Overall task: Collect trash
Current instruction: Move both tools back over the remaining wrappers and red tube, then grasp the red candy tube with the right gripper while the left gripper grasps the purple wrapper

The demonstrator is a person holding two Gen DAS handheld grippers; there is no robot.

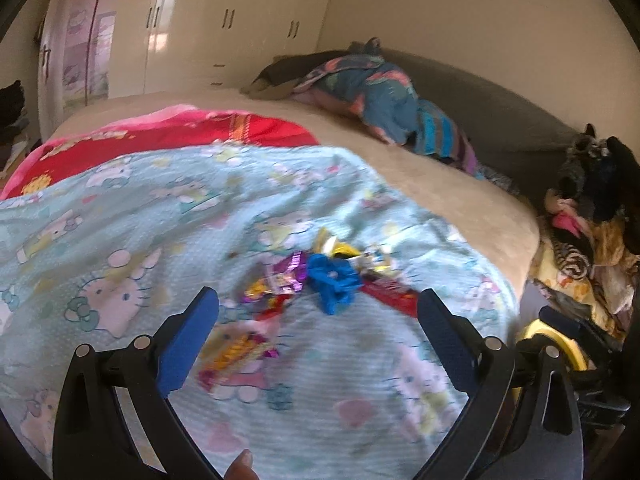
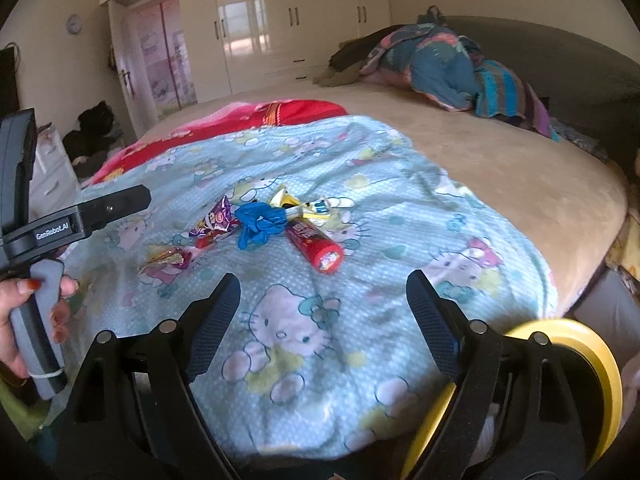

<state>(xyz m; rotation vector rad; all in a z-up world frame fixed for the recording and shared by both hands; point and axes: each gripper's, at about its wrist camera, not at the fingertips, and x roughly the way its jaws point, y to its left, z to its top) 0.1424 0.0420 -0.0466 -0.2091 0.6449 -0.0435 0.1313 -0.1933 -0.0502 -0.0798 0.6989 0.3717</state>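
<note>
Bedroom with cream wardrobes (image 1: 224, 28); bed (image 1: 460, 184) under a light-blue cartoon-cat blanket (image 1: 132, 216). Left wrist view, blurred: left claw (image 1: 316, 308) spread apart, empty, above the blanket; just beyond, trash heaped together: blue crumpled glove (image 1: 332, 280), red tube (image 1: 390, 296), foil wrappers (image 1: 280, 276).

Right wrist view: right claw (image 2: 322, 294) spread wide, nothing between, short of glove (image 2: 258, 222), red tube (image 2: 316, 246) touching it, wrappers (image 2: 214, 224). Yellow-rimmed bin (image 2: 592, 364) at lower right, beside the bed.

Wrappers (image 2: 256, 224) on blanket (image 2: 400, 168)
</note>
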